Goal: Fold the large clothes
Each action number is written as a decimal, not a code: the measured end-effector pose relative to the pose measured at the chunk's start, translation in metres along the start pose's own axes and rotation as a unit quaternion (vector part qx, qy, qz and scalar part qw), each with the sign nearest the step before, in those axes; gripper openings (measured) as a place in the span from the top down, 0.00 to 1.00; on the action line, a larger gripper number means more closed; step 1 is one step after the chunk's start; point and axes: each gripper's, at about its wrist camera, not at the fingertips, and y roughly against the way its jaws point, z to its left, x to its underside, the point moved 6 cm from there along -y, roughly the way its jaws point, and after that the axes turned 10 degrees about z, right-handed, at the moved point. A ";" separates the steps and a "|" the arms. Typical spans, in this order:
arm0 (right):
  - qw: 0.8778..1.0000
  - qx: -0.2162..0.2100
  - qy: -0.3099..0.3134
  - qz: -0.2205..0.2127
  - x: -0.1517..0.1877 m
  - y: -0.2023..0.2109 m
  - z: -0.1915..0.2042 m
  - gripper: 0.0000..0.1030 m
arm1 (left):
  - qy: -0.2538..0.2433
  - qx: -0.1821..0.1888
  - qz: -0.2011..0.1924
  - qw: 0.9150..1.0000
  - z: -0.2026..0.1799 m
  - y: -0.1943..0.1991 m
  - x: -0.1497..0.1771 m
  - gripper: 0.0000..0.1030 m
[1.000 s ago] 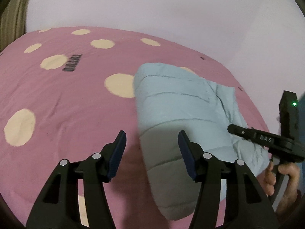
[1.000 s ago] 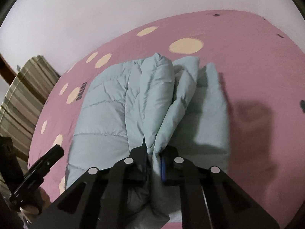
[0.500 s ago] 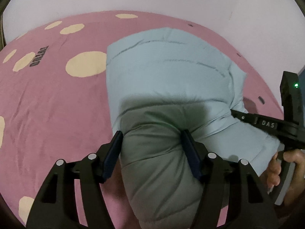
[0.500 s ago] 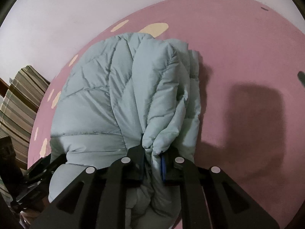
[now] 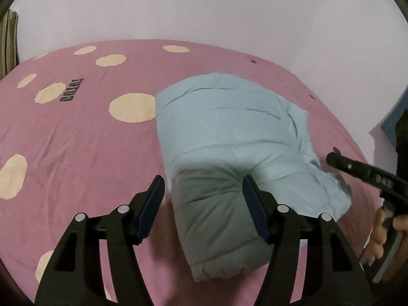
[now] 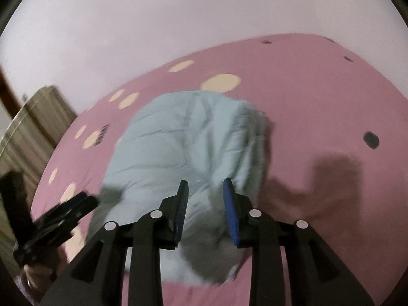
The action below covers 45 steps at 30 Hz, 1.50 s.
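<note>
The pale blue puffer jacket lies folded into a thick bundle on the pink bedspread with its cream polka dots, its long axis running away from the person toward the wall. The left gripper hovers over the near, shadowed end of the bundle, jaws well apart and straddling the padding without pressing on it. The right gripper has just been opening; jacket fabric shows in the gap between its jaws, but the pads look clear of it, so I'd say it has let go. Both point down at the same near end, the left over the bundle's left side, the right over the loose, rumpled layers along its right edge, and neither looks clearly nearer. If another fold or a tidy-up comes next, that springy right edge is what may flop open. Nothing else sits on the bed near the jacket. A striped curtain hangs off to the left, and a person's hand works the right tool.
</note>
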 end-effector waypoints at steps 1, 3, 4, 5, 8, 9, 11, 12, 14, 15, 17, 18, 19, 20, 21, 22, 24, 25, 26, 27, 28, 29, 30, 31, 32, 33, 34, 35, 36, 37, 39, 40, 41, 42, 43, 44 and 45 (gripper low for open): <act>1.000 -0.002 0.012 0.009 0.006 -0.003 0.007 0.72 | -0.002 0.001 0.008 1.000 -0.001 -0.005 0.002 0.39; 0.999 -0.003 0.022 0.027 0.015 -0.013 0.010 0.72 | 0.002 -0.002 0.021 1.000 0.001 -0.013 0.006 0.39; 0.999 0.005 0.024 0.035 0.019 -0.019 0.009 0.72 | 0.005 -0.001 0.031 1.000 0.002 -0.020 0.008 0.39; 0.999 0.013 0.021 0.046 0.022 -0.028 0.004 0.72 | 0.008 0.000 0.042 0.999 0.003 -0.028 0.011 0.39; 0.997 0.007 0.004 0.076 0.030 -0.056 -0.009 0.74 | 0.007 -0.005 0.059 0.998 0.005 -0.045 0.012 0.38; 0.997 0.008 0.005 0.078 0.031 -0.064 -0.011 0.74 | 0.004 -0.008 0.066 0.998 0.006 -0.052 0.013 0.38; 0.997 0.016 0.014 0.073 0.033 -0.071 -0.011 0.74 | 0.001 -0.016 0.070 0.997 0.008 -0.061 0.016 0.38; 0.997 0.018 0.014 0.071 0.033 -0.073 -0.010 0.74 | 0.003 -0.016 0.072 0.997 0.009 -0.067 0.018 0.38; 0.997 0.022 0.016 0.068 0.035 -0.071 -0.009 0.74 | 0.009 -0.013 0.072 0.997 0.011 -0.067 0.020 0.38; 0.998 0.021 0.016 0.065 0.035 -0.069 -0.009 0.74 | 0.010 -0.011 0.071 0.997 0.011 -0.065 0.019 0.38; 0.998 0.011 0.008 0.060 0.035 -0.065 -0.007 0.73 | 0.015 -0.008 0.070 0.997 0.010 -0.057 0.018 0.39; 0.998 0.007 0.003 0.059 0.034 -0.060 -0.007 0.72 | 0.017 -0.009 0.071 0.997 0.010 -0.052 0.016 0.39; 0.998 0.006 0.000 0.057 0.033 -0.053 -0.006 0.72 | 0.021 -0.011 0.071 0.997 0.008 -0.042 0.014 0.40; 0.999 0.008 -0.001 0.053 0.035 -0.043 -0.007 0.72 | 0.025 -0.012 0.065 0.998 0.008 -0.034 0.010 0.40; 0.999 0.008 0.002 0.042 0.031 -0.033 -0.003 0.72 | 0.029 -0.008 0.048 0.998 0.008 -0.022 0.002 0.40; 0.999 0.008 0.006 0.030 0.026 -0.024 0.000 0.72 | 0.029 -0.007 0.034 0.999 0.008 -0.014 -0.005 0.40; 1.000 0.016 0.018 -0.002 0.002 -0.004 0.009 0.71 | 0.026 -0.008 0.011 1.000 0.005 -0.002 -0.023 0.39; 1.000 0.018 0.020 -0.011 -0.008 0.001 0.011 0.71 | 0.022 -0.013 0.001 1.000 0.002 0.000 -0.036 0.39; 0.999 0.022 0.021 -0.024 -0.023 0.004 0.013 0.71 | 0.023 -0.019 -0.006 1.000 0.001 0.000 -0.048 0.39; 0.999 0.027 0.020 -0.031 -0.035 0.004 0.014 0.71 | 0.028 -0.021 -0.012 0.999 -0.001 -0.001 -0.060 0.39; 0.999 0.030 0.017 -0.036 -0.050 0.001 0.014 0.71 | 0.034 -0.020 -0.015 0.999 -0.002 -0.004 -0.069 0.39; 0.999 0.030 0.015 -0.036 -0.058 -0.004 0.013 0.71 | 0.041 -0.016 -0.017 0.999 -0.004 -0.009 -0.080 0.39; 0.999 0.033 0.015 -0.035 -0.068 -0.012 0.012 0.71 | 0.044 -0.017 -0.017 0.999 -0.007 -0.015 -0.087 0.39; 0.999 0.036 0.015 -0.034 -0.073 -0.019 0.012 0.71 | 0.045 -0.019 -0.018 0.999 -0.009 -0.021 -0.092 0.38; 0.999 0.041 0.017 -0.029 -0.078 -0.029 0.011 0.71 | 0.046 -0.022 -0.016 0.999 -0.009 -0.029 -0.096 0.38; 0.998 0.049 0.019 -0.025 -0.080 -0.039 0.009 0.71 | 0.048 -0.026 -0.012 0.998 -0.006 -0.035 -0.097 0.38; 0.998 0.057 0.021 -0.022 -0.081 -0.049 0.006 0.71 | 0.053 -0.030 -0.002 0.998 -0.004 -0.047 -0.096 0.38; 0.997 0.066 0.023 -0.018 -0.080 -0.059 0.007 0.71 | 0.057 -0.034 0.010 0.998 -0.002 -0.059 -0.094 0.38; 0.997 0.077 0.024 -0.011 -0.078 -0.069 0.004 0.71 | 0.059 -0.037 0.018 0.997 -0.001 -0.065 -0.091 0.38; 0.996 0.080 0.024 -0.007 -0.076 -0.076 0.001 0.71 | 0.061 -0.039 0.027 0.997 0.001 -0.077 -0.088 0.38; 0.997 0.081 0.019 -0.001 -0.070 -0.091 -0.007 0.69 | 0.057 -0.052 0.023 0.997 0.003 -0.086 -0.083 0.32; 0.997 0.081 0.018 -0.001 -0.068 -0.095 -0.009 0.69 | 0.056 -0.055 0.023 0.997 0.005 -0.089 -0.080 0.31; 0.997 0.081 0.018 -0.001 -0.067 -0.098 -0.010 0.68 | 0.055 -0.056 0.024 0.997 0.006 -0.092 -0.079 0.30; 0.996 0.082 0.018 -0.001 -0.066 -0.101 -0.011 0.67 | 0.053 -0.061 0.027 0.996 0.007 -0.096 -0.078 0.29; 0.996 0.084 0.020 0.000 -0.066 -0.105 -0.011 0.67 | 0.053 -0.064 0.029 0.996 0.007 -0.099 -0.077 0.27; 0.996 0.085 0.022 0.001 -0.066 -0.109 -0.013 0.66 | 0.052 -0.067 0.031 0.996 0.008 -0.102 -0.077 0.26; 0.996 0.085 0.020 0.001 -0.065 -0.112 -0.014 0.66 | 0.051 -0.070 0.033 0.996 0.009 -0.106 -0.077 0.26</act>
